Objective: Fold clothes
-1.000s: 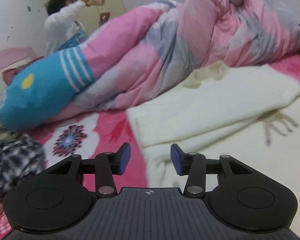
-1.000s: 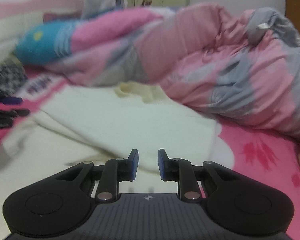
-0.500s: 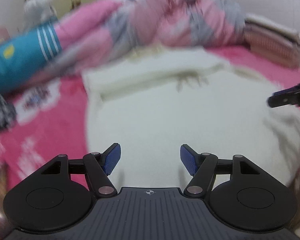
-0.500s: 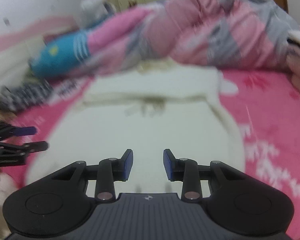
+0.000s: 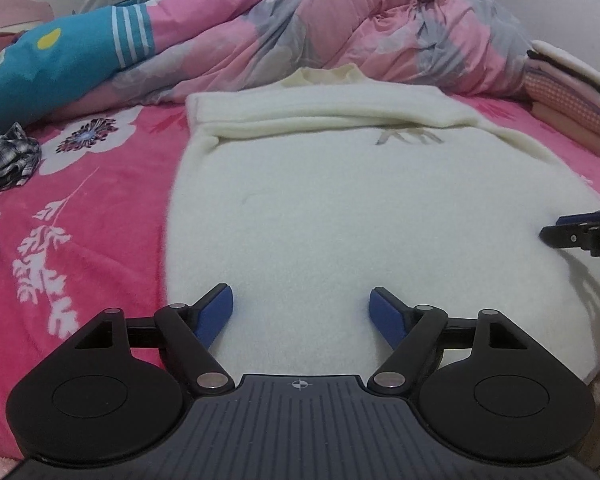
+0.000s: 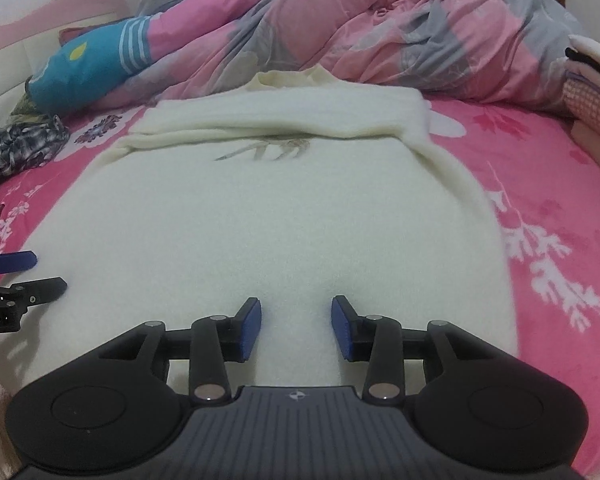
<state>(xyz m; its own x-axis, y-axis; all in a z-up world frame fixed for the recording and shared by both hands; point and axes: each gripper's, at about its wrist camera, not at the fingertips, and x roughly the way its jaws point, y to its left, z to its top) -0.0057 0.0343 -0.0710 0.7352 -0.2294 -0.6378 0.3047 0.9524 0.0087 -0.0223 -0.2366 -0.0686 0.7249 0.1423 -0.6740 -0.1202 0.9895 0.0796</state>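
Over the near hem of the fluffy cream sweater (image 5: 340, 216) spread flat on the pink floral bedspread (image 5: 80, 208), left gripper (image 5: 301, 312) and right gripper (image 6: 296, 328) hang with jaws opening and empty, so each should pinch a hem corner evenly before lifting.

Soft dim light, sharp frames, fisheye-bent edges.

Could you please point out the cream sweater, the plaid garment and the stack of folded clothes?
cream sweater (image 5: 340, 216), left wrist view, middle of its flat body.
plaid garment (image 5: 8, 160), left wrist view, its crumpled checked fabric.
stack of folded clothes (image 5: 572, 96), left wrist view, side of the pink checked layer.
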